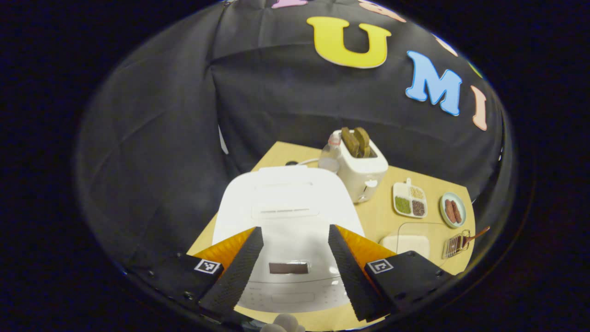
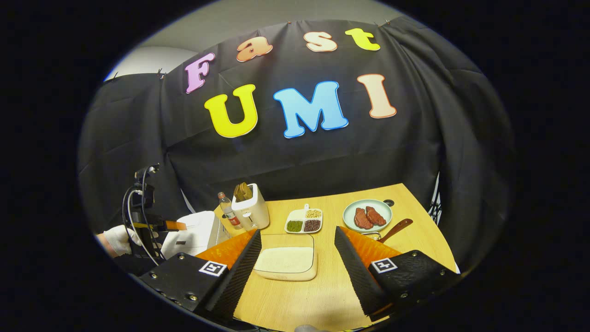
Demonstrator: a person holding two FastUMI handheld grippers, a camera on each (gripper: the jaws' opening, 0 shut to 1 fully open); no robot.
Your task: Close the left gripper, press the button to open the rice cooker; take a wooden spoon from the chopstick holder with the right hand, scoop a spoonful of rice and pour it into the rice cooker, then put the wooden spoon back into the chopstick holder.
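Jaws of our left gripper (image 1: 290, 269) stand released above the closed rice cooker (image 1: 286, 207). Our right gripper (image 2: 297, 272) also hangs released over the rice tray (image 2: 286, 263) on the surface (image 2: 322, 299).

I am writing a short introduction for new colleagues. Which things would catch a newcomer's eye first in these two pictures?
In the left gripper view, the white rice cooker, lid closed, sits large just beyond the open left gripper. Behind it stands a white toaster holding two slices. In the right gripper view, the open right gripper frames a clear tray of rice, with a plate of meat farther right.
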